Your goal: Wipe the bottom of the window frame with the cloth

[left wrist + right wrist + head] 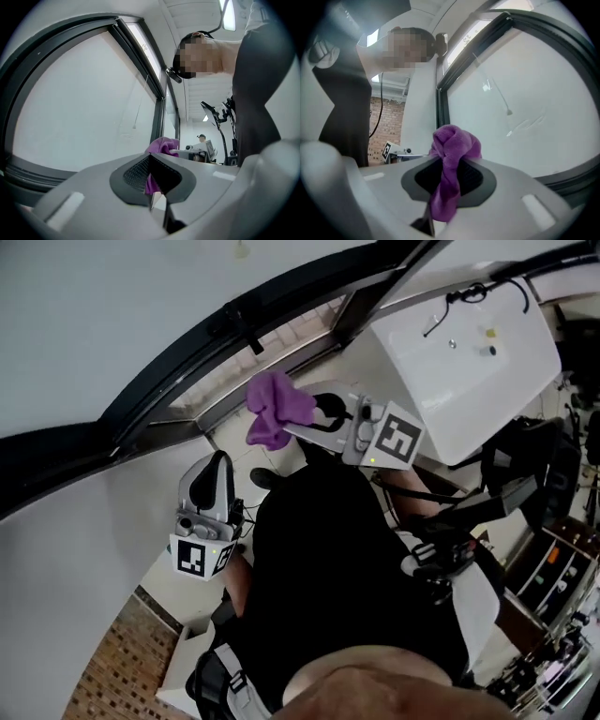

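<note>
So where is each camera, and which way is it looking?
Head view: on the person's head, looking steeply down at the window frame, the left gripper, the right gripper and the person's black torso.
Left gripper view: on the left gripper, looking along its empty jaws up past the window; the torso shows at right.
Right gripper view: on the right gripper, looking along jaws clamped on the purple cloth; the torso shows at left.
Shared: all three show the cloth and the window frame.

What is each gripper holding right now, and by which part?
The right gripper is clamped on the purple cloth across its bunched middle: a wad sticks out past the tips, a tail hangs back. The left gripper holds nothing.
</note>
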A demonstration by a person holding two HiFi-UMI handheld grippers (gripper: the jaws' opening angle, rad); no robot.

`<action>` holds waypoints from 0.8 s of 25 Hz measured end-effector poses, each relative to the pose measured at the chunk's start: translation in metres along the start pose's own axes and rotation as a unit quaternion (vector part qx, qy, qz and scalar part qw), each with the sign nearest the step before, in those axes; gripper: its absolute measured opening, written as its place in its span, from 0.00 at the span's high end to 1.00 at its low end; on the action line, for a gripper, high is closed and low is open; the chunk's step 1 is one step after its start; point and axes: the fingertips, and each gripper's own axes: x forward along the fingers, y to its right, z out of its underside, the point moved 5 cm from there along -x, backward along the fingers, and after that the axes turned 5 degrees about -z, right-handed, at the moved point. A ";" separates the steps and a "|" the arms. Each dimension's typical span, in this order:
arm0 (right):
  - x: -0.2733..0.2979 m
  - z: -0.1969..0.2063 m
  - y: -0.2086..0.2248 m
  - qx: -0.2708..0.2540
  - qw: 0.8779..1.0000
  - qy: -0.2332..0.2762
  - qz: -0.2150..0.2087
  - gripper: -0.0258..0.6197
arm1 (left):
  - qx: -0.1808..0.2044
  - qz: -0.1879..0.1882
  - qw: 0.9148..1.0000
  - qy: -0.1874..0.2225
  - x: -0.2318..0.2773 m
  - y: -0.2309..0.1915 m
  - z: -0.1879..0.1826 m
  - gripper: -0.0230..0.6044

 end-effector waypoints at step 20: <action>-0.015 -0.016 0.001 0.026 0.997 0.053 -0.050 0.85 | 0.020 -0.005 1.000 -0.011 0.032 0.037 0.008 0.97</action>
